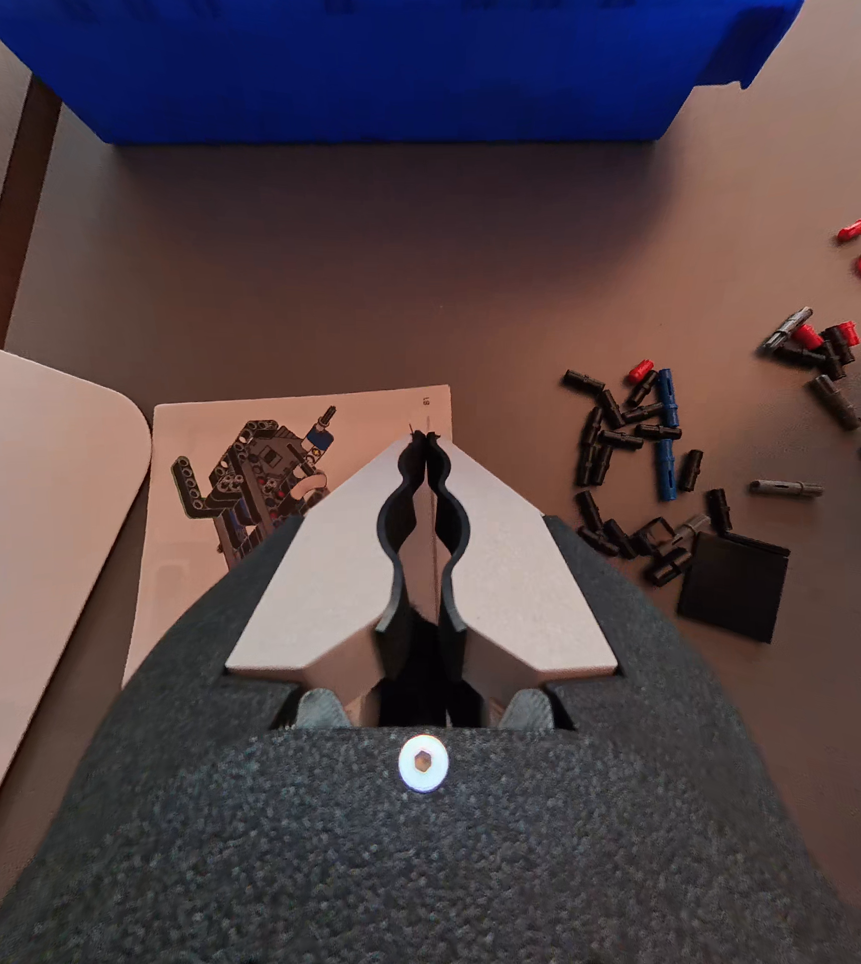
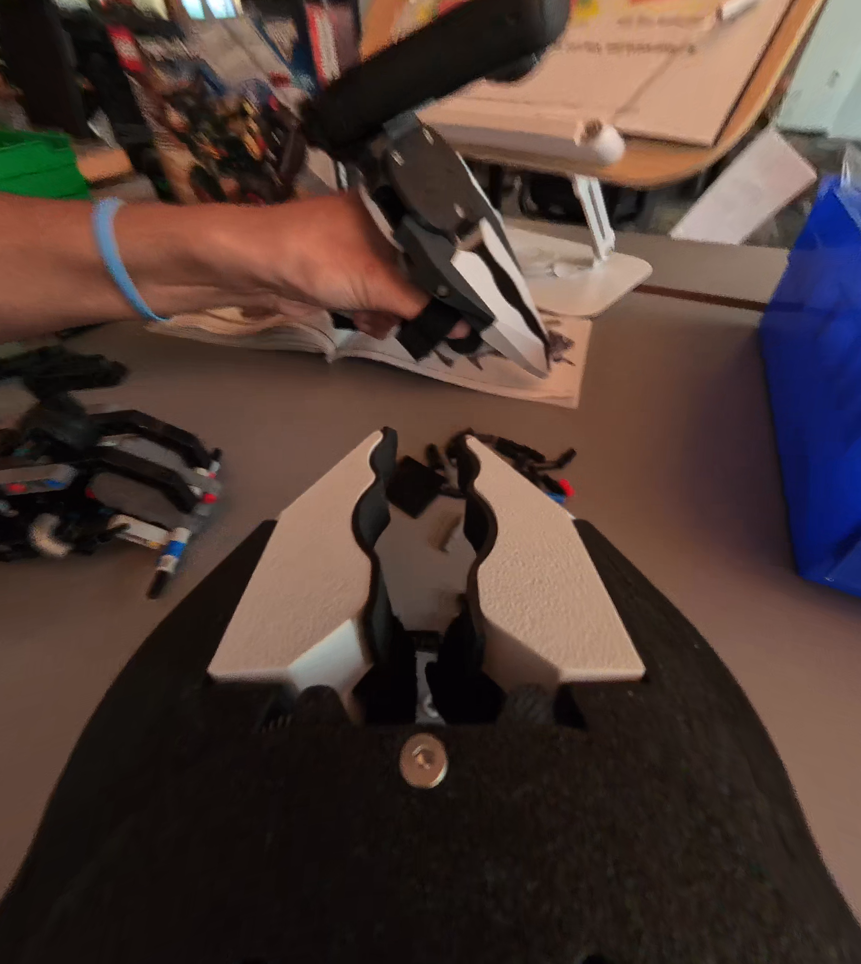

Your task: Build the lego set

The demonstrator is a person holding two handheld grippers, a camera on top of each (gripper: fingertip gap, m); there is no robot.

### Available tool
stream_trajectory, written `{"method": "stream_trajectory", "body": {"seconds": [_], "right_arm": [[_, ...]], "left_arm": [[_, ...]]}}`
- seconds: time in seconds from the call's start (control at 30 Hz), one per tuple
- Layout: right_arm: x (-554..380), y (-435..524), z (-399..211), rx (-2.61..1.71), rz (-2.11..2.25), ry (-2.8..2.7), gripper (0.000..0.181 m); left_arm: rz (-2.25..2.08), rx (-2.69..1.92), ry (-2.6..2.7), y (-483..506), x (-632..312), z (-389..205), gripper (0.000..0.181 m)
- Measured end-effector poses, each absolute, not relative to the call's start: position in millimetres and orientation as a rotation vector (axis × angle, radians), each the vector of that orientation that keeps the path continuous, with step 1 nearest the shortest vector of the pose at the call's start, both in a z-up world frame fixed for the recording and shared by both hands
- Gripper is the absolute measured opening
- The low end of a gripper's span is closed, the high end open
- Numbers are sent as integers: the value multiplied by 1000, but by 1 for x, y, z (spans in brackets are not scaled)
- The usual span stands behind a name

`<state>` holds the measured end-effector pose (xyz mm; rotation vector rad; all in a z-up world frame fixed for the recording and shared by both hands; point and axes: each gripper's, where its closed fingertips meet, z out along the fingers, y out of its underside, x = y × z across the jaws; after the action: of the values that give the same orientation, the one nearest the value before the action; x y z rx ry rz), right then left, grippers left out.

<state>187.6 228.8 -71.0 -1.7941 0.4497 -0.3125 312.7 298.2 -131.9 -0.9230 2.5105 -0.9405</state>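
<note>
The left gripper (image 1: 425, 435) hung over the open instruction booklet (image 1: 282, 469), its jaws pressed together at the tips with nothing between them; seen from the right wrist view, a hand (image 2: 271, 261) held it with the tips just above the booklet's page. The right gripper (image 2: 427, 443) stood partly open and empty, pointing at the scattered black, red and blue pins (image 1: 626, 448) and a flat black square plate (image 1: 730, 584) lying right of the booklet, with the half-built lego model (image 2: 78, 495) nearer that camera, well apart from the booklet
</note>
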Motion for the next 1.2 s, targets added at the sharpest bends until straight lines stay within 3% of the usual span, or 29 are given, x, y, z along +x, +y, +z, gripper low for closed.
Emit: {"method": "stream_trajectory", "body": {"seconds": [0.23,0.27,0.3,0.33,0.57,0.87,1.03,1.2], "right_arm": [[245,226,-65,-1940,-439,523,42],[250,229,-60,-1923,-445,515,42],[253,232,-56,-1901,-450,505,40],[254,235,-55,-1886,-452,494,37],[240,243,-69,-1894,-482,428,29],[239,243,-73,-1901,-444,426,28],[239,241,-75,-1906,-436,431,27],[238,242,-76,-1915,-440,421,27]], "left_arm": [[-1049,-916,2450,297,313,-119,0],[-1060,-916,2447,294,313,-118,8],[-1052,-933,2441,293,315,-119,28],[-1042,-943,2444,292,316,-122,33],[-985,-922,2442,288,321,-134,20],[-978,-923,2474,284,322,-140,20],[-994,-920,2482,284,321,-139,0],[-1013,-899,2489,285,318,-137,0]]}}
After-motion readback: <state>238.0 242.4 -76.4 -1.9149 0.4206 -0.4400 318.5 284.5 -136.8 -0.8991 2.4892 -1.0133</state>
